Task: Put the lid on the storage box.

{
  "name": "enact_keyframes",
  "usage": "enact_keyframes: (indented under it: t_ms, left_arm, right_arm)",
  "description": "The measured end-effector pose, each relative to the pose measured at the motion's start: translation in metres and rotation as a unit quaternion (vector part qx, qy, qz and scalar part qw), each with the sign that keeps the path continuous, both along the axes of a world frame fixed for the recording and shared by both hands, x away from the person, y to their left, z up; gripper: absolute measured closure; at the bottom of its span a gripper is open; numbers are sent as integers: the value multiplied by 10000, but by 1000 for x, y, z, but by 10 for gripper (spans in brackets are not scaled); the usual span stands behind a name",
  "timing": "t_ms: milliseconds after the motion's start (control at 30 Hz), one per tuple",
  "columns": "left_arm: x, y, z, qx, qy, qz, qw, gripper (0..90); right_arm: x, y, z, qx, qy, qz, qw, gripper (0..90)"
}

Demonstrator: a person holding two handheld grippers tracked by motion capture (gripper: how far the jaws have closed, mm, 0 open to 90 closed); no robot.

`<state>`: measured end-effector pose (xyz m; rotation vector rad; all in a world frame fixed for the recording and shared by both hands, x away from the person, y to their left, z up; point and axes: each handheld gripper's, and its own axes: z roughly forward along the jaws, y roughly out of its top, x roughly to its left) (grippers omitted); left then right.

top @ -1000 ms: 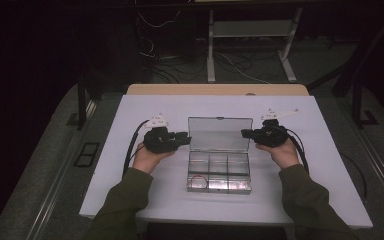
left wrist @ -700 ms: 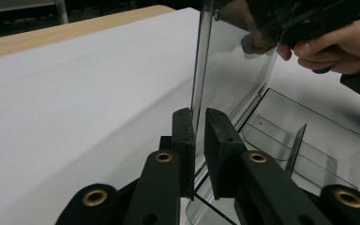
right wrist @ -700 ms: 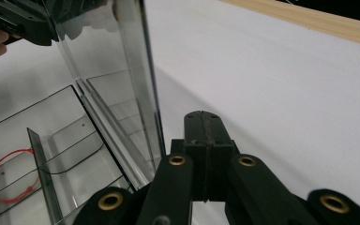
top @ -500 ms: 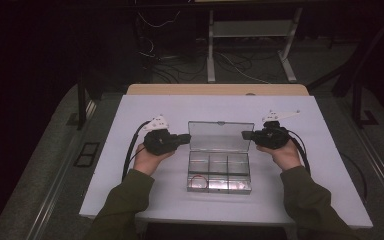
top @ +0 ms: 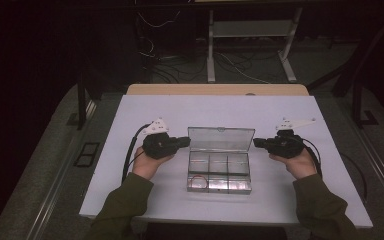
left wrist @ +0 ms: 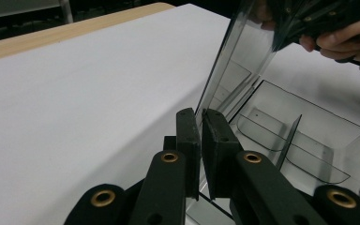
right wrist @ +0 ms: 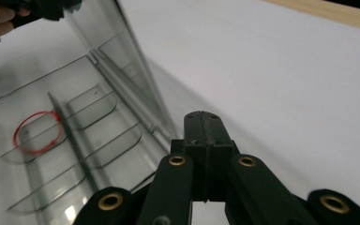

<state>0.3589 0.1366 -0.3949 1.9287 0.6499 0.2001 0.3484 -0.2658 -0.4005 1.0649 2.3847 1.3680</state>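
A clear plastic compartment box (top: 219,186) stands in the middle of the white table, its lid (top: 220,139) raised on the far side. My left gripper (top: 184,142) is at the lid's left edge. In the left gripper view its jaws (left wrist: 200,116) are shut on that edge of the lid (left wrist: 236,61). My right gripper (top: 256,143) hovers just off the lid's right edge, jaws (right wrist: 205,118) shut with nothing between them, the lid (right wrist: 117,51) beside it. A red ring (right wrist: 33,132) lies in one near-left compartment (top: 198,181).
The white tabletop (top: 220,107) has bare room on all sides of the box. A wooden strip (top: 215,90) runs along its far edge. Beyond it are cables and a metal frame (top: 250,30) on the dark floor.
The lid's top edge has tipped toward the person. My right gripper has drawn back to the right, off the lid. The left hand has stayed in place.
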Motion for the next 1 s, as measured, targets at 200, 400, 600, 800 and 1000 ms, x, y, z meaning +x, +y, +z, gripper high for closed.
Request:
enact_keyframes:
  t_ms: [200, 400, 600, 800, 1000]
  left_arm:
    - [-5, 0, 0, 25, 19, -4, 10000, 841]
    - [-13, 1, -1, 52, 42, -28, 10000, 835]
    - [-19, 5, 0, 133, 70, -84, 9999, 838]
    - [-27, 11, 0, 137, 190, -155, 9996, 875]
    - [-38, 8, 1, 117, 285, -414, 9987, 888]
  right_arm:
    - [-16, 0, 0, 174, 107, 244, 9995, 892]
    - [-22, 9, 2, 212, 66, 498, 9985, 892]
    - [-22, 10, 4, 371, 133, 591, 9975, 892]
    - [-27, 12, 4, 344, 145, 620, 9974, 892]
    - [-37, 13, 3, 295, 127, 715, 9969, 892]
